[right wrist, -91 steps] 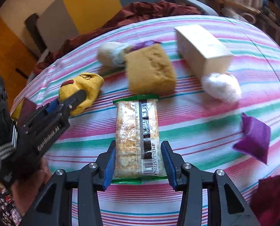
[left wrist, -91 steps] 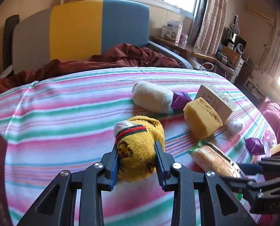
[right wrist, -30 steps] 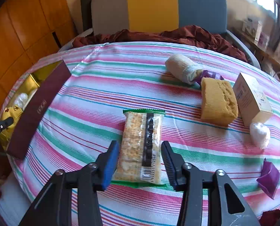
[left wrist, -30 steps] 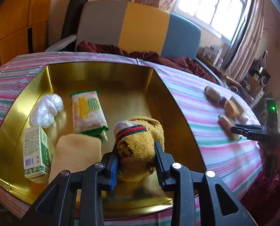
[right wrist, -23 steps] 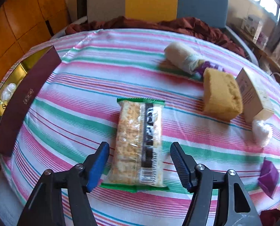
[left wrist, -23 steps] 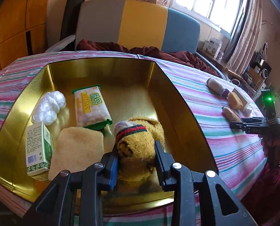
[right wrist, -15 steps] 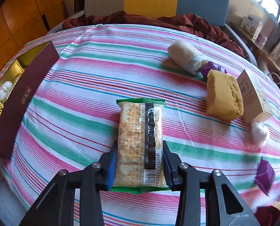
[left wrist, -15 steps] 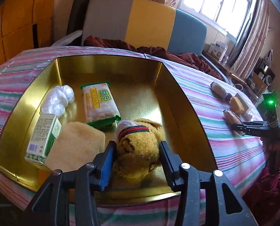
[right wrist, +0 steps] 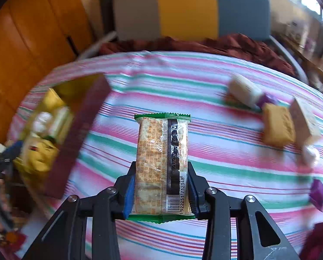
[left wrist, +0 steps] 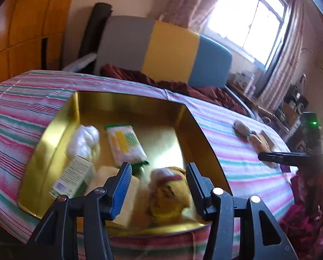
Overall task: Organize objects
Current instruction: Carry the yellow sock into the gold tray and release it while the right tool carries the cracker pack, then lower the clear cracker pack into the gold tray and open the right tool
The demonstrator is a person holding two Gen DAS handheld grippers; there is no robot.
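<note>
The left hand-held gripper (left wrist: 159, 186), jaws just opening, has dropped the yellow sock (left wrist: 169, 195) in the gold tray (left wrist: 53, 134). The right hand-held gripper (right wrist: 160, 191) clamps the cracker packet (right wrist: 162, 162), probably bound for the tray next.

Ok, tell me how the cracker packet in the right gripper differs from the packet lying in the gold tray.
The cracker packet is clamped in the right gripper, off the cloth; the tray packet lies loose in the gold tray. The held one shows a dark strip and barcode, the other a yellow label. Both have green-edged wrappers.

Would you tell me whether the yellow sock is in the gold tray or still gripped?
In the tray. The yellow sock lies on the gold tray floor, and the left gripper has just been opening, pads clear of it.
</note>
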